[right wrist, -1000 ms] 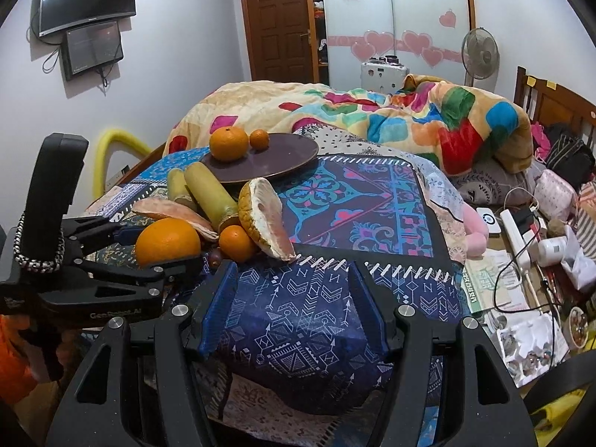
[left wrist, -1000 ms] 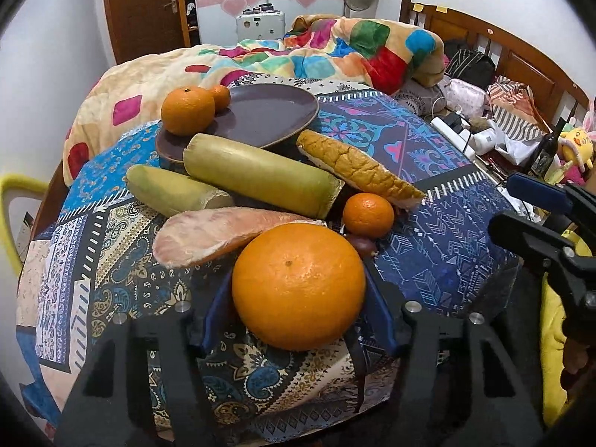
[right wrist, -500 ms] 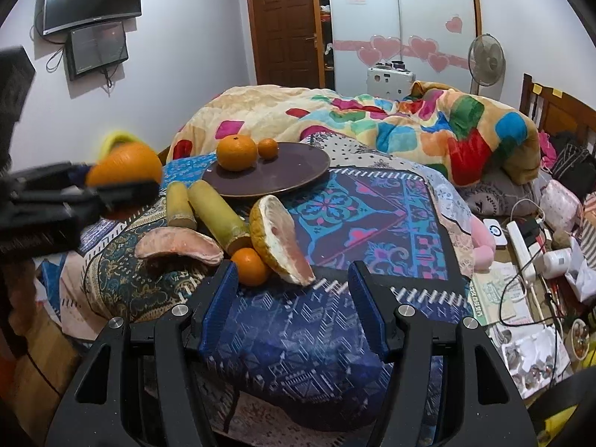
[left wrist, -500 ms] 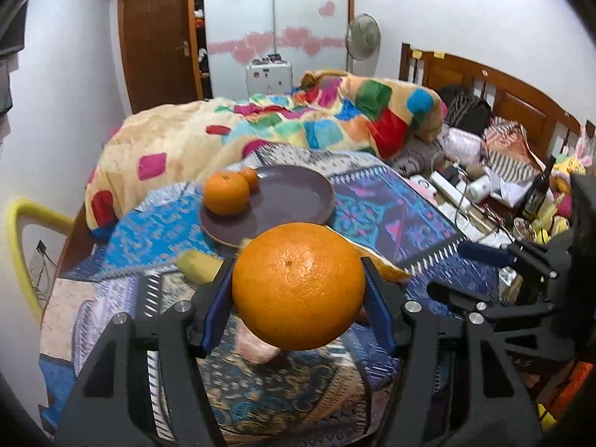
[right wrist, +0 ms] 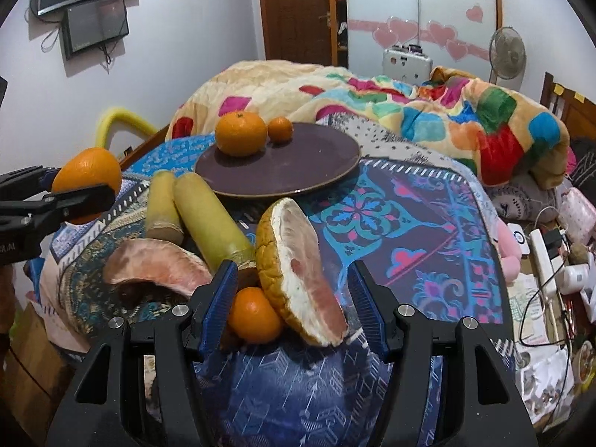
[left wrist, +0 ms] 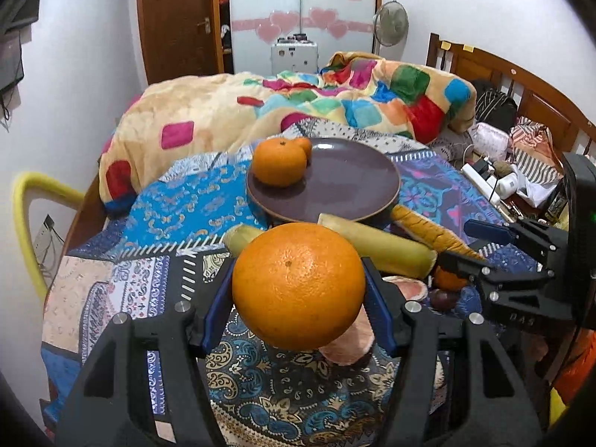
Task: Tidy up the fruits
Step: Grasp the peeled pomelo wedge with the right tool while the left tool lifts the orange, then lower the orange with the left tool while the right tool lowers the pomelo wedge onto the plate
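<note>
Tilting downward, left gripper clamping large orange above cloth

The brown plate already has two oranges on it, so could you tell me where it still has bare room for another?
The brown plate is bare across its middle and right side; the large orange and small orange sit together at its back left rim. Its near rim is crowded by sugarcane pieces and a pomelo wedge.

Left hand-held gripper grips a large orange.
</note>
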`<state>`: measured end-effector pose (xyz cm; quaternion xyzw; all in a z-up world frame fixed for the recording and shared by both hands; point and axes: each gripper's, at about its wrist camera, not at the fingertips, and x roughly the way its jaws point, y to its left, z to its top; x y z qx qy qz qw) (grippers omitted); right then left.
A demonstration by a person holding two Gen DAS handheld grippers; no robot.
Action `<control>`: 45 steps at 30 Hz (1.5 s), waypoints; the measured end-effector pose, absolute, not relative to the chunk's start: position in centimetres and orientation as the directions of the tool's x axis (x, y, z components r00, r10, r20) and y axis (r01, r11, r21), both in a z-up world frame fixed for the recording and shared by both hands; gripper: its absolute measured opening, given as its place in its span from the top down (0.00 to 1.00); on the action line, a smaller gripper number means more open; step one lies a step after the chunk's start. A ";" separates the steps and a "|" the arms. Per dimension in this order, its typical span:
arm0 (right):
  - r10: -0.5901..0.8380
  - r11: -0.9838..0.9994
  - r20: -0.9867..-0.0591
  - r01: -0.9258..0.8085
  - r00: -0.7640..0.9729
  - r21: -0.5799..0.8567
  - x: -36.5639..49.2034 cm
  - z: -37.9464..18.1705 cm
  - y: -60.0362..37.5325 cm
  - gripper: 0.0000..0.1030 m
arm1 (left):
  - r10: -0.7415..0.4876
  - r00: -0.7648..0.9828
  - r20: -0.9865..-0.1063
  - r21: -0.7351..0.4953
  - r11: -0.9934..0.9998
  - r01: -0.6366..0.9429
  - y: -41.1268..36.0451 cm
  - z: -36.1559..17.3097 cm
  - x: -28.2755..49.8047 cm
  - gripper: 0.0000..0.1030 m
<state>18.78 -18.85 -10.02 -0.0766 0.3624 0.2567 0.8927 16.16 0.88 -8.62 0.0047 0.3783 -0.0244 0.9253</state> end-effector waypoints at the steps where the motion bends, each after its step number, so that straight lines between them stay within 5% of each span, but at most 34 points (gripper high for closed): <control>1: 0.411 0.852 -0.688 -0.521 0.599 0.055 18.9 -10.1 -18.9 0.50 | -0.045 0.711 -0.702 -0.013 0.999 0.051 0.9 -8.8 16.2 0.38; 3: 0.428 0.844 -0.689 -0.531 0.584 0.074 19.1 -9.9 -19.1 0.65 | -0.052 0.711 -0.701 -0.016 0.998 0.057 0.7 -9.1 16.5 0.38; 9: 0.405 0.853 -0.691 -0.519 0.598 0.051 19.9 -9.4 -19.7 0.68 | -0.084 0.724 -0.684 -0.018 0.995 0.098 -0.4 -8.9 16.6 0.38; 17: 0.398 0.858 -0.716 -0.509 0.574 0.069 21.7 -10.4 -20.3 0.67 | -0.108 0.723 -0.683 -0.027 0.992 0.123 -1.4 -8.8 17.4 0.38; 27: 0.424 0.827 -0.746 -0.555 0.514 0.088 24.2 -11.3 -19.4 0.44 | -0.112 0.714 -0.691 -0.032 0.992 0.125 -1.1 -9.4 18.3 0.38; 45: 0.428 0.836 -0.720 -0.542 0.546 0.086 23.5 -10.5 -19.8 0.55 | -0.104 0.720 -0.687 -0.044 0.994 0.102 -0.3 -9.1 20.0 0.38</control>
